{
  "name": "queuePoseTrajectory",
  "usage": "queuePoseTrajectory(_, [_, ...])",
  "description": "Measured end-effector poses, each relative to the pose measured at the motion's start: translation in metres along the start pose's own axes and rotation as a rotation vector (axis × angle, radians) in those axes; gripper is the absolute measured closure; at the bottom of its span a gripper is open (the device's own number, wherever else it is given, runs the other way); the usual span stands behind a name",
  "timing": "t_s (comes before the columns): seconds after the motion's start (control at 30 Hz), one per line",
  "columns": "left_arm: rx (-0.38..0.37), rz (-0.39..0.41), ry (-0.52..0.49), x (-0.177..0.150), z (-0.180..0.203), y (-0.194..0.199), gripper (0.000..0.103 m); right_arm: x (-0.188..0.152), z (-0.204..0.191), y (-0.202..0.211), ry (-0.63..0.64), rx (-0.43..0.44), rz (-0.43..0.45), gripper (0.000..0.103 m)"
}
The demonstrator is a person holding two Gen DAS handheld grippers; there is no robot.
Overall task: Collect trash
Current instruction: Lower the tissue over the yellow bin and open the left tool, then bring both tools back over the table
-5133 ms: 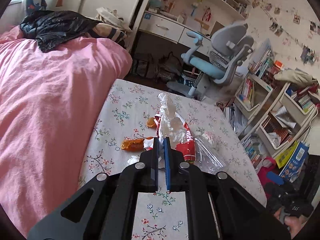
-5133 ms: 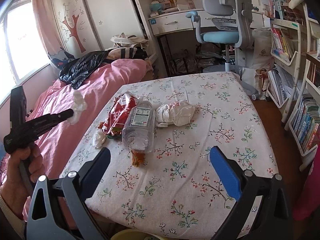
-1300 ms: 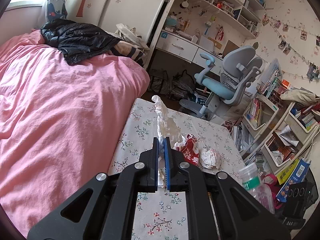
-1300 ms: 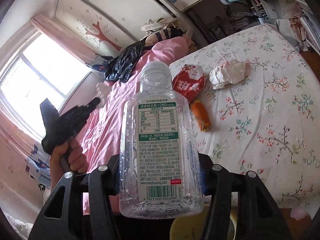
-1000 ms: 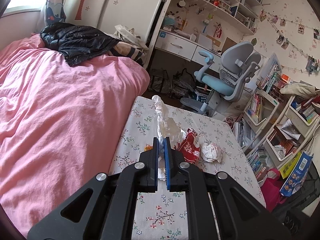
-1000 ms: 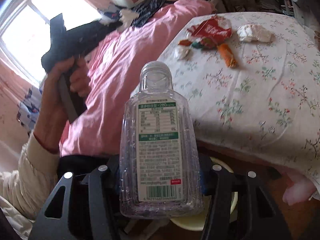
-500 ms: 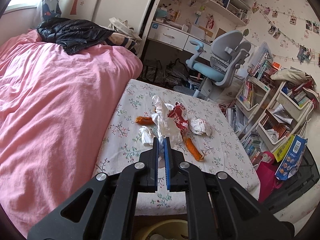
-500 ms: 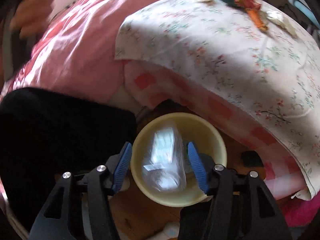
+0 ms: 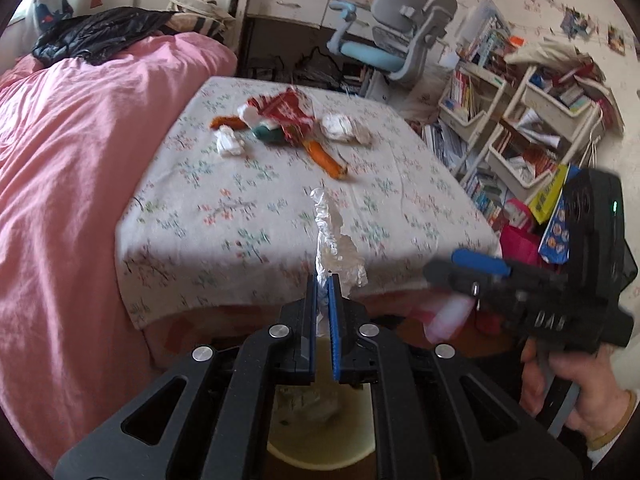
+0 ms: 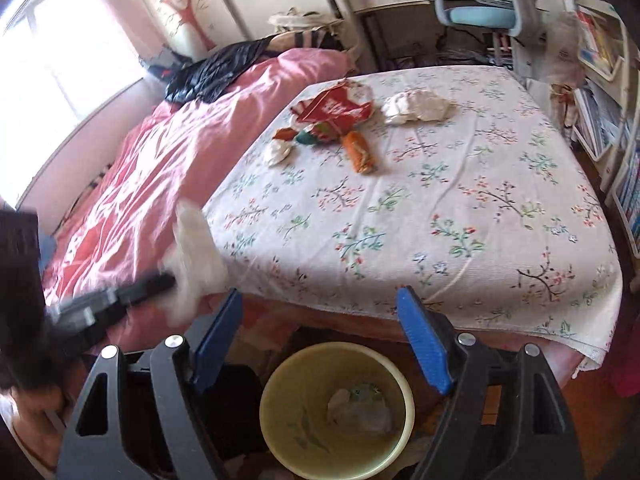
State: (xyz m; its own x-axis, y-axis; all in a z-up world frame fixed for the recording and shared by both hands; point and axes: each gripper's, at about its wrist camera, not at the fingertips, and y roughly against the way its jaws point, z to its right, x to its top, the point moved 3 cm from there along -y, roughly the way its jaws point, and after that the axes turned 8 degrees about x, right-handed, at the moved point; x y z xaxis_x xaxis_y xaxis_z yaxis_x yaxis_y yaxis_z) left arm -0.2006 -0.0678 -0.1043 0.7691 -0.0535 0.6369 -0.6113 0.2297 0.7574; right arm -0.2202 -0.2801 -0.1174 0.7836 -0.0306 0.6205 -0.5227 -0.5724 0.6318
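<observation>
My left gripper (image 9: 323,282) is shut on a crumpled white tissue (image 9: 330,236) just past the table's near edge, above the yellow bin (image 9: 320,462). In the right wrist view the same left gripper (image 10: 160,280) and tissue (image 10: 196,248) come in blurred from the left. My right gripper (image 10: 320,320) hovers over the bin (image 10: 336,347); its jaws are opening with nothing between them. A clear plastic bottle (image 10: 360,410) lies inside the bin. On the floral tablecloth remain a red snack wrapper (image 10: 336,110), an orange wrapper (image 10: 360,152), a white paper wad (image 10: 416,106) and a small tissue (image 10: 278,152).
A pink bed (image 9: 60,160) runs along the table's left side. Bookshelves (image 9: 520,120) and a desk chair (image 9: 400,40) stand to the right and behind. A hand (image 9: 560,380) holds the right gripper (image 9: 476,262) at the right of the left wrist view.
The right gripper swung down over the bin, let the bottle drop in and spread its jaws wider. The left gripper came down and back with the tissue to the table's near edge.
</observation>
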Motion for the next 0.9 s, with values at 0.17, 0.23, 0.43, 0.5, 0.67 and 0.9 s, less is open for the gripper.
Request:
queuePoseTrajectory(0.17, [0.02, -0.222, -0.161, -0.044, 0.03, -0.035, 0.092, 0.004, 0.009, 0.006, -0.038, 0.002, 0.018, 0.026])
queuePoseTrajectory(0.23, [0.039, -0.253, -0.223, -0.053, 0.039, -0.041, 0.075, 0.002, 0.009, 0.009, -0.037, 0.004, 0.01, 0.025])
queuePoseTrajectory(0.43, [0.09, -0.161, -0.231, -0.048, 0.038, -0.03, 0.04, -0.001, 0.002, 0.005, 0.006, -0.004, -0.012, 0.021])
queuePoseTrajectory(0.5, [0.12, -0.138, -0.194, -0.043, 0.03, -0.028, 0.035, -0.002, 0.001, 0.003, 0.01, -0.006, -0.018, 0.021])
queuePoseTrajectory(0.67, [0.166, -0.081, -0.081, -0.025, 0.01, -0.02, 0.031, -0.003, -0.002, 0.001, 0.026, -0.016, -0.022, 0.018])
queuePoseTrajectory(0.9, [0.216, 0.099, 0.05, 0.024, -0.014, 0.01, 0.018, 0.018, -0.007, 0.022, 0.064, -0.054, 0.087, 0.013])
